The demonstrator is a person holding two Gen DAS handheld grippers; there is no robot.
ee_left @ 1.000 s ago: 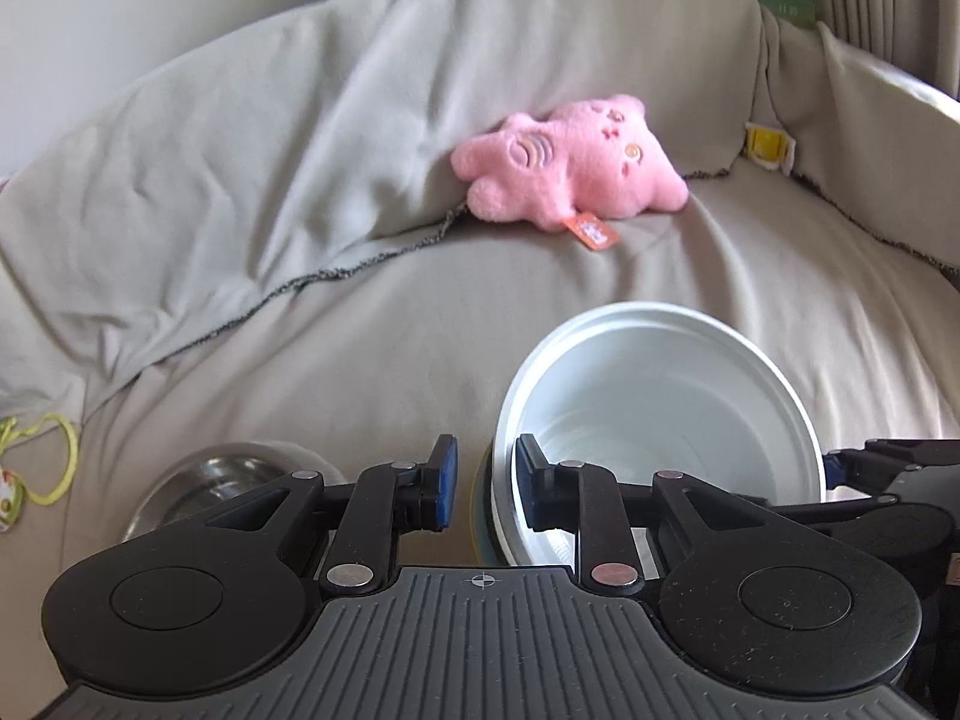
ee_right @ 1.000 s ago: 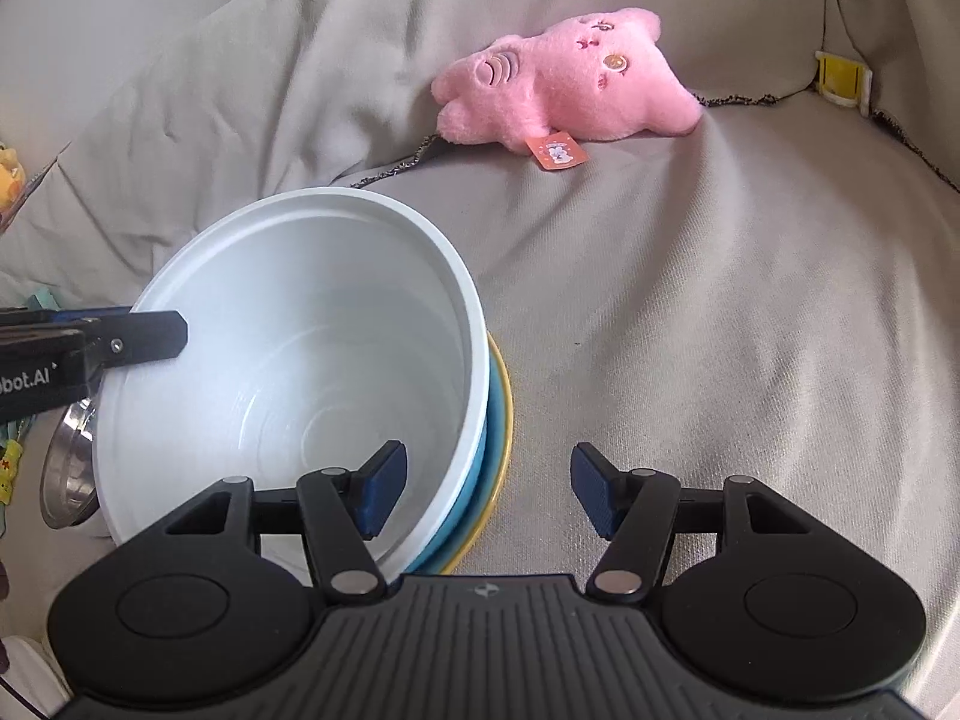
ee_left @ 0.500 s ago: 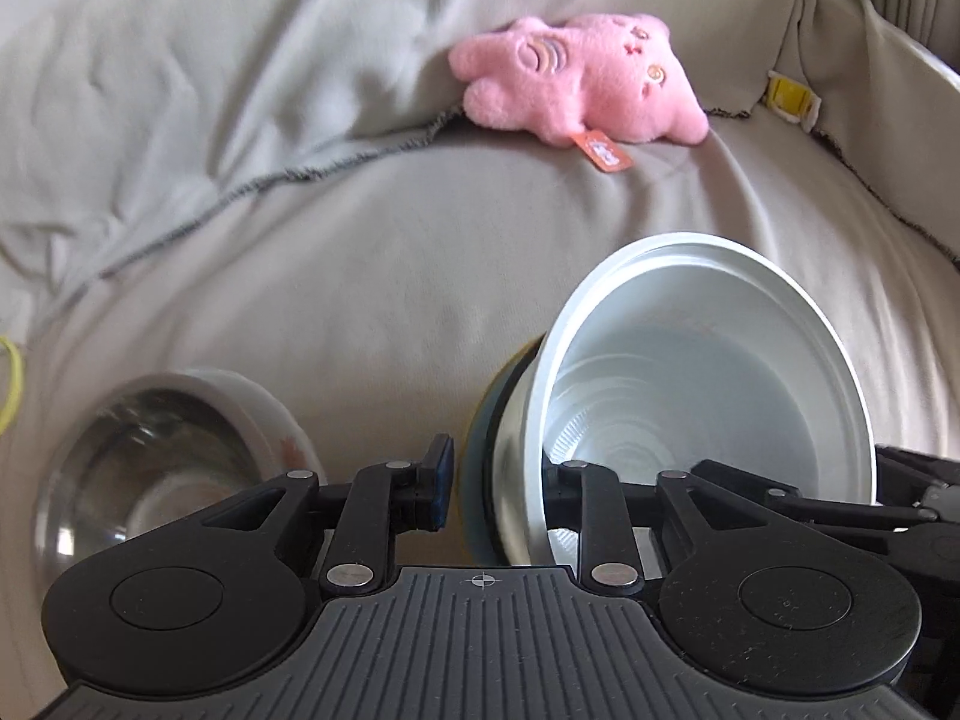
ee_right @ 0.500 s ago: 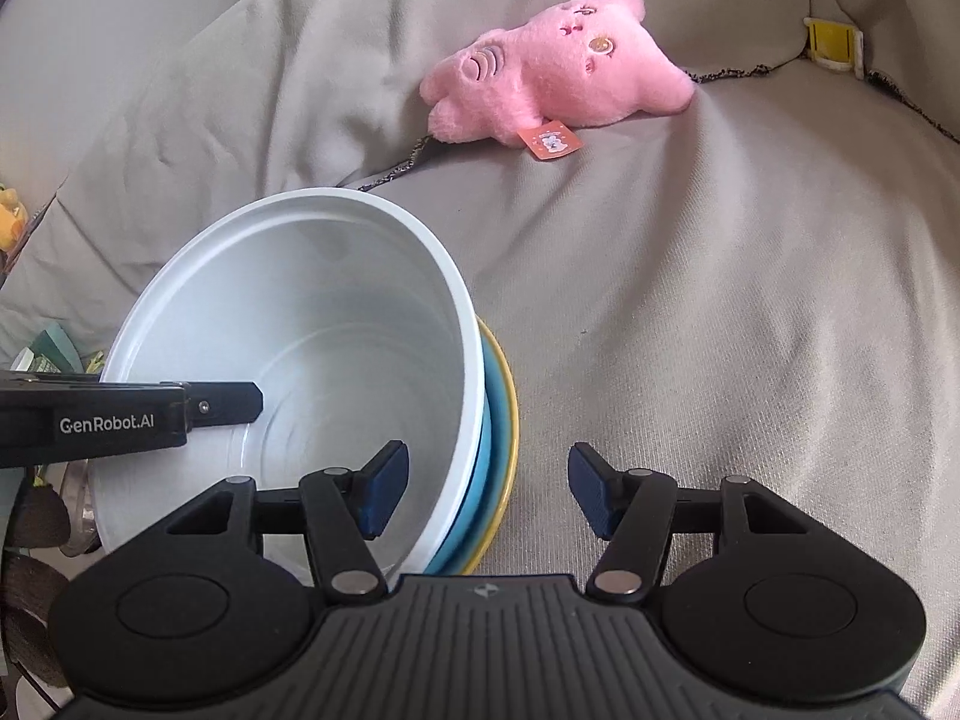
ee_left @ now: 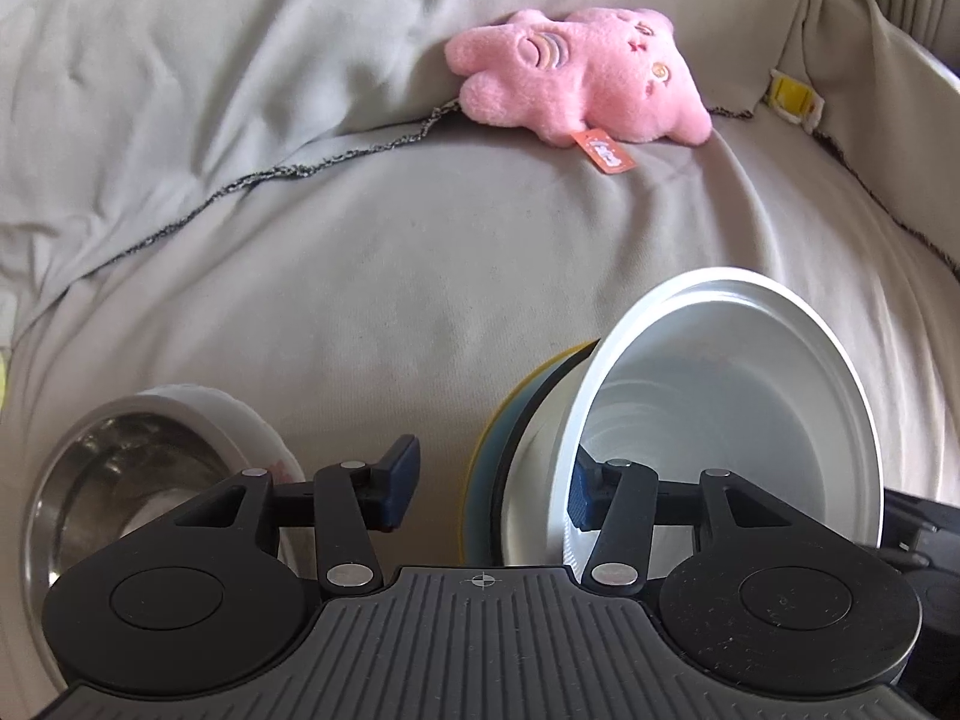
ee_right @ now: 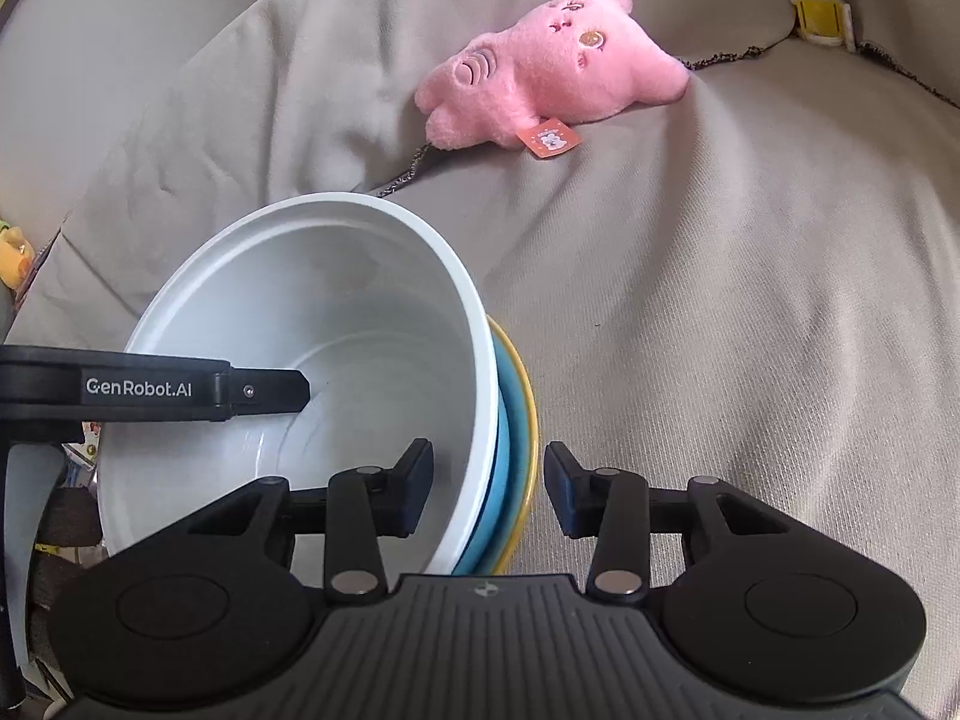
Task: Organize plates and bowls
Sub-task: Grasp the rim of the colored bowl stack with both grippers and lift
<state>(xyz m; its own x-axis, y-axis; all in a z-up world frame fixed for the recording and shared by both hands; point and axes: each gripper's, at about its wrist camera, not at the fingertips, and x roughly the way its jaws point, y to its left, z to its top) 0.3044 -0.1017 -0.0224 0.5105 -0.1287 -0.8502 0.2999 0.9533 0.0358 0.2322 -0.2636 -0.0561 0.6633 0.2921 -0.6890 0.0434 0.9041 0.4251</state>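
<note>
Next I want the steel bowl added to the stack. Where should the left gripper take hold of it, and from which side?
Probably by the rim. The steel bowl sits upright and open, beside the left gripper, whose jaws are opening, straddling the white bowl's wall. Come from above at the rim's near edge, one finger inside and one outside: its rounded outer wall offers no flat faces.

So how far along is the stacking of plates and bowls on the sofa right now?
Done: the white bowl sits tilted on the blue and yellow plates.
In hand: the right gripper is closing around that stack's rim; the left gripper is opening off it.
Left: the steel bowl lies apart, unstacked.
</note>
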